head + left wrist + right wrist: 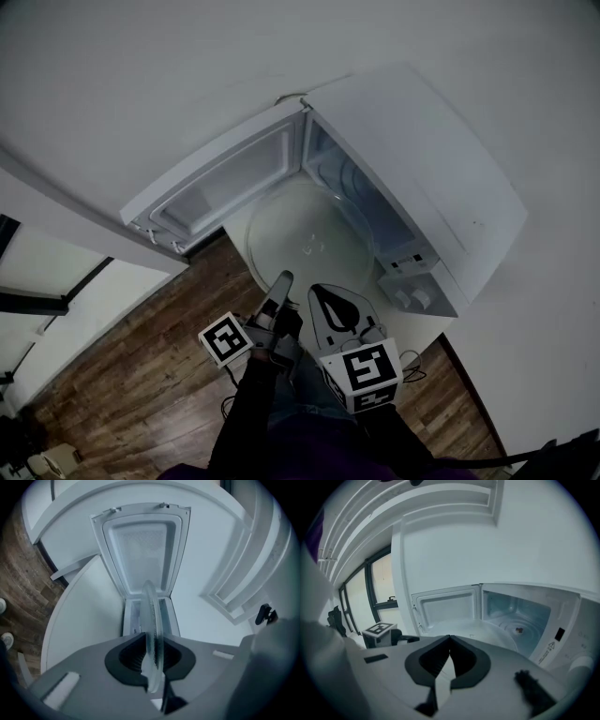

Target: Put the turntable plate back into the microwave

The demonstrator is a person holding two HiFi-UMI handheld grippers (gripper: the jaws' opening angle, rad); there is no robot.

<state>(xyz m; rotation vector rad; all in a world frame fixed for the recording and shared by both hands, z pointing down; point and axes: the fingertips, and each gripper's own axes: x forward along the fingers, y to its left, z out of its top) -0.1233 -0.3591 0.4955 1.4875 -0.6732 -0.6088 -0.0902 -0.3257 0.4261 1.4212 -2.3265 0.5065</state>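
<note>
A clear glass turntable plate (pixel 307 236) hangs level in front of the open microwave's (pixel 427 178) cavity. My left gripper (pixel 282 281) is shut on its near rim; in the left gripper view the plate (pixel 150 606) runs edge-on between the pads of that gripper (pixel 152 645). My right gripper (pixel 330 302) sits just right of it by the same rim, shut with nothing between its jaws (pixel 449 643). The right gripper view shows the plate (pixel 476 632) ahead, and beyond it the cavity (pixel 520 616) with a small hub on its floor.
The microwave door (pixel 220 187) stands swung wide open to the left. Its control panel with knobs (pixel 414 296) is on the right of the opening. Dark wooden floor (pixel 131 384) lies below at the left, and a window (pixel 370 597) is off to the left.
</note>
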